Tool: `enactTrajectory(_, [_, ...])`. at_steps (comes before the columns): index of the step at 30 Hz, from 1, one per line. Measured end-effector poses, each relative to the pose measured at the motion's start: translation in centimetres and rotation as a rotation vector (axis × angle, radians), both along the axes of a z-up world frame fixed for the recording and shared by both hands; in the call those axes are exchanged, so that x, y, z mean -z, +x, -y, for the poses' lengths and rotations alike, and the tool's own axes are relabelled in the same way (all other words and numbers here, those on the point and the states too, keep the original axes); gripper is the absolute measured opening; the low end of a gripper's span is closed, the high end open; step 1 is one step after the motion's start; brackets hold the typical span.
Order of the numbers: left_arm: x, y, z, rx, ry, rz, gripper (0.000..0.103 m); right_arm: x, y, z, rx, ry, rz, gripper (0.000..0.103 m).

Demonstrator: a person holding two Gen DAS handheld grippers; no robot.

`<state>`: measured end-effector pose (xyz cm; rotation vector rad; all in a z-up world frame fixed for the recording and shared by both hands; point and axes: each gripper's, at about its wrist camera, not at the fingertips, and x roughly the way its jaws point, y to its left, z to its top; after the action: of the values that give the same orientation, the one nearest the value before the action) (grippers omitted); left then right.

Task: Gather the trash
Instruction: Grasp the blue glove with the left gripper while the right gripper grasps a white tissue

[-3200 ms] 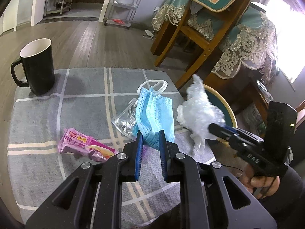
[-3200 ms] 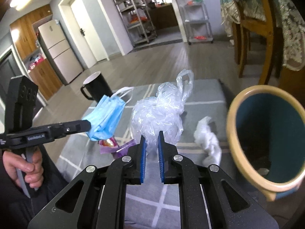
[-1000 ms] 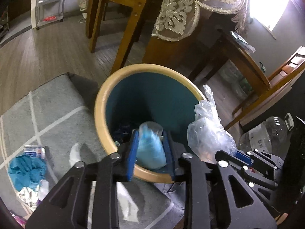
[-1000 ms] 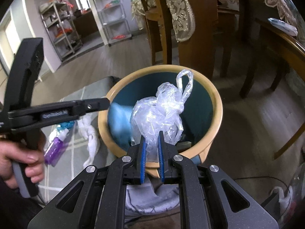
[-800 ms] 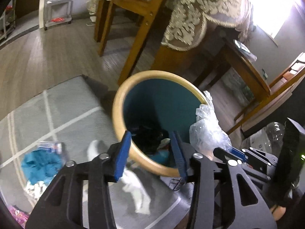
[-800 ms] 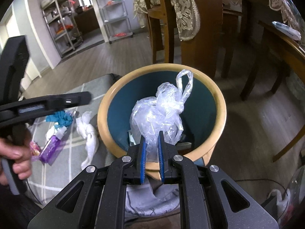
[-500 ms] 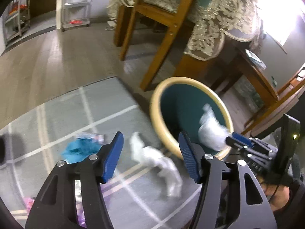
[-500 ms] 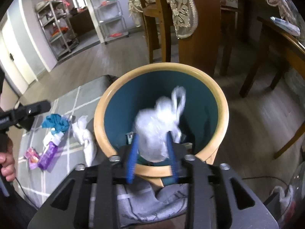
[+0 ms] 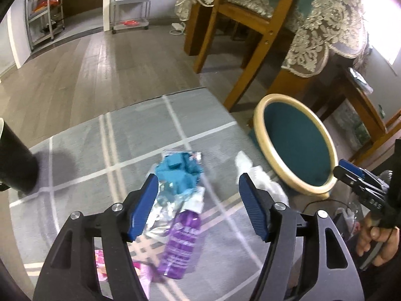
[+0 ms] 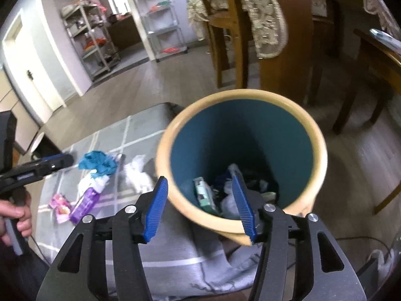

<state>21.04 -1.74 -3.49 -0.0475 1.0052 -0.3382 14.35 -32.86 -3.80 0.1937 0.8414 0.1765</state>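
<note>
A teal bin with a tan rim (image 9: 265,138) (image 10: 318,145) stands beside the grey checked cloth (image 9: 82,150). My right gripper (image 10: 200,205) hangs over the bin's near rim, its jaws opening with nothing between them; a clear plastic bag (image 10: 229,203) lies among the trash at the bottom. My left gripper (image 9: 198,208) is over the cloth, jaws opening and empty, above a crumpled teal wad (image 9: 179,173), a purple packet (image 9: 181,245) and silver foil (image 9: 160,223). A white tissue (image 9: 253,173) lies by the bin. A pink wrapper (image 10: 60,204) lies further left.
A black mug (image 9: 15,163) stands at the cloth's left edge. Wooden chairs (image 9: 240,32) and a lace-draped table (image 9: 323,25) stand behind the bin. A hand (image 9: 376,240) holds the right gripper's handle. Metal shelves (image 10: 90,40) line the far wall.
Both grippers let go: the blue mask and the clear bag dropped into the bin. My left gripper swung away from the bin and back over the cloth, jaws wider.
</note>
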Motion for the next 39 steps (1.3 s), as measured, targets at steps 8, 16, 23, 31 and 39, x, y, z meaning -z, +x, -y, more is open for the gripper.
enactTrajectory(8, [1.5,1.2,-0.4,0.01,0.068,-0.011,0.066,0.6,0.1,-2.5,-0.078,0.018,-0.015,0.055])
enactTrajectory(16, [3.6,3.7,-0.2,0.033,0.104,-0.058,0.066,1.2,0.9,-5.7,-0.174,0.051,-0.026,0.055])
enactTrajectory(23, [4.9,4.6,0.0,0.04,0.083,-0.095,0.04,2.2,1.9,-8.1,-0.229,0.035,-0.051,0.055])
enactTrajectory(31, [4.5,4.3,-0.3,0.039,0.061,-0.083,0.026,3.7,4.0,-9.9,-0.244,-0.003,-0.088,0.055])
enactTrajectory(39, [2.1,2.6,-2.3,-0.015,-0.025,-0.043,0.025,5.5,5.3,-12.1,-0.277,-0.137,-0.103,0.055])
